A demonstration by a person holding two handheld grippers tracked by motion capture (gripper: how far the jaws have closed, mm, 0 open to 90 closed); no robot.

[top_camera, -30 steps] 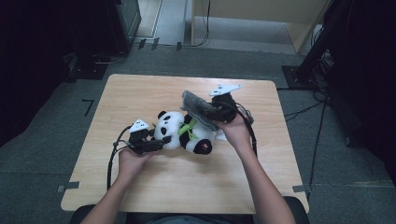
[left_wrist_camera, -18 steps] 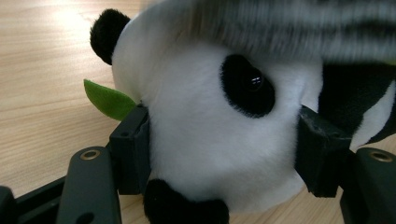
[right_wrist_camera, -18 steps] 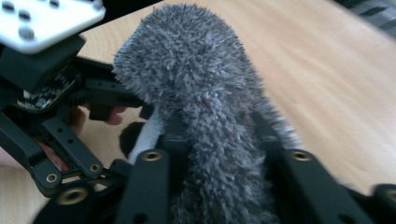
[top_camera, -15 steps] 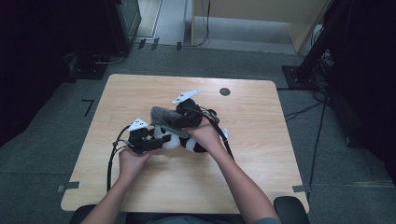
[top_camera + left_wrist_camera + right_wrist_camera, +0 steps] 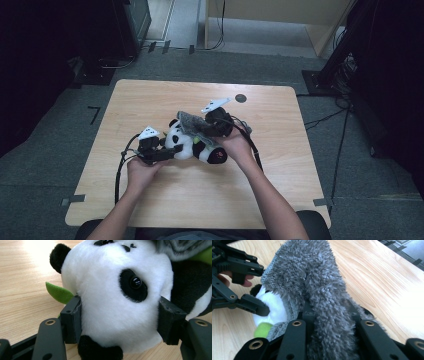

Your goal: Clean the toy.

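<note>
A black-and-white panda plush [image 5: 200, 148] lies on its side in the middle of the wooden table [image 5: 150, 100]. My left gripper [image 5: 172, 150] is shut on its head, one pad pressing into each side of the white face [image 5: 117, 302]. A green felt leaf [image 5: 58, 292] pokes out beside the left jaw. My right gripper [image 5: 196, 129] is shut on a grey fuzzy cloth [image 5: 186, 119]; its jaws have just been closing with the cloth between them. The cloth [image 5: 312, 285] drapes over the panda's head and body [image 5: 273, 307], close to the left gripper [image 5: 255, 290].
A small dark round spot [image 5: 240, 98] marks the table behind the right hand. Black cables trail from both grippers over the tabletop. Dark equipment and a wooden cabinet stand on the grey floor beyond the far edge.
The right gripper has carried the grey cloth leftward and down, from behind the panda's right side onto the panda. The left gripper has stayed clamped on the head.
</note>
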